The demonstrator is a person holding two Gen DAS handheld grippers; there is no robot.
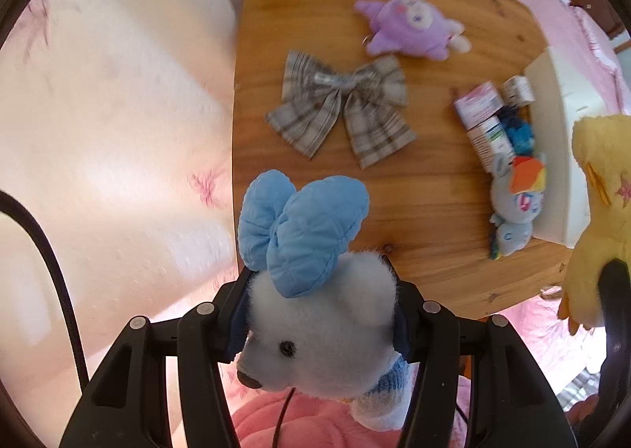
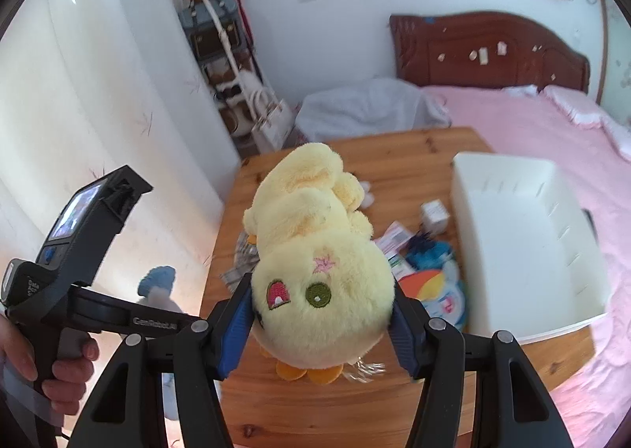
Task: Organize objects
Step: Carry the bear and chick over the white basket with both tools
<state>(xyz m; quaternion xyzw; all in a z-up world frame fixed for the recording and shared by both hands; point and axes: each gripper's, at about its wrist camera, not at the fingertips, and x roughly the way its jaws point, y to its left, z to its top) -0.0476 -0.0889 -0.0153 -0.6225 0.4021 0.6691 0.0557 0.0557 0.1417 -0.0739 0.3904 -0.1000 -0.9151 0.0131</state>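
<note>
The left tongs [image 1: 319,325] are clenching a fluffy white plush [image 1: 323,333] with a quilted blue bow, hanging over the worktop's [image 1: 426,219] knotty pine edge. The right tongs [image 2: 321,325] are gripping a fuzzy yellow plush [image 2: 315,251]. Only the right view is showing the white bin's [image 2: 524,251] smooth interior.

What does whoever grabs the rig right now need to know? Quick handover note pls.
Left gripper: shut on the white plush with blue bow, held beyond the table's near edge.
Right gripper: shut on the yellow plush, held above the wooden table.
White bin: on the table's right side, looks empty.
Still on the table: purple plush, plaid bow, small boxes, rainbow-maned pony plush.
Done: two plushes picked up. Left: nothing is in the bin yet.
</note>
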